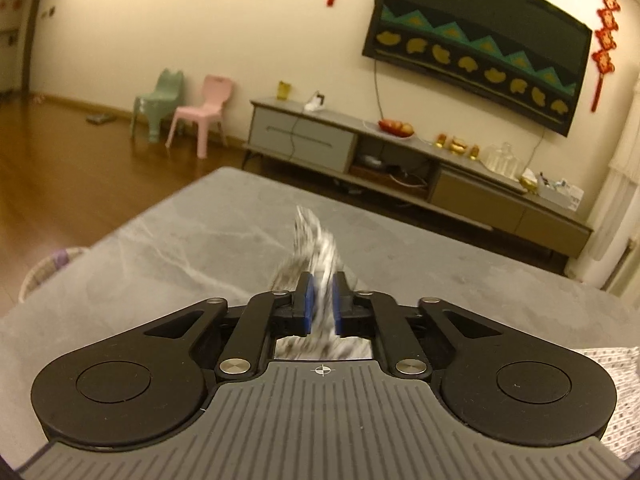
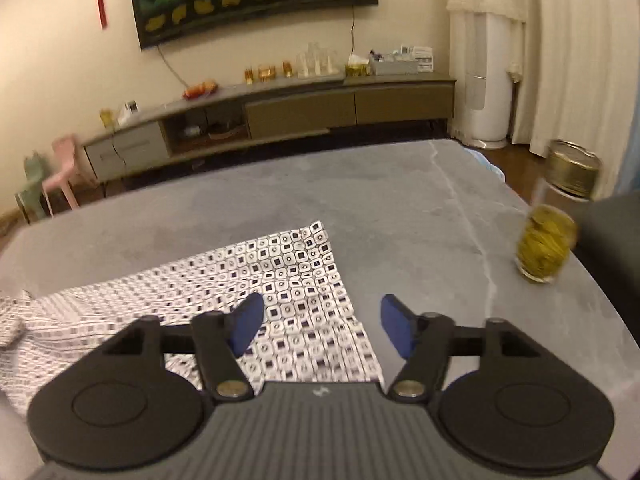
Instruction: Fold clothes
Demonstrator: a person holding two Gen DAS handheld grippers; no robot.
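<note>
A white garment with a small black square print [image 2: 288, 280] lies spread on the grey marble-look table [image 2: 400, 208]. In the right wrist view my right gripper [image 2: 322, 326] hovers over the garment's near right part. It is open wide and its blue pads [image 2: 248, 326] hold nothing. In the left wrist view my left gripper [image 1: 322, 304] has its jaws a small way apart. A blurred bunch of the same garment [image 1: 312, 248] stands up between and beyond the blue pads [image 1: 307, 304], which do not clearly press on it. More of the garment [image 1: 616, 392] lies at the lower right.
A glass of yellow-green tea [image 2: 544, 248] stands on the table's right side, with a metal tin [image 2: 572, 172] behind it. A pale basket [image 1: 44, 272] sits off the table's left edge. Beyond the table are a low TV cabinet [image 1: 400, 152] and two small chairs [image 1: 200, 112].
</note>
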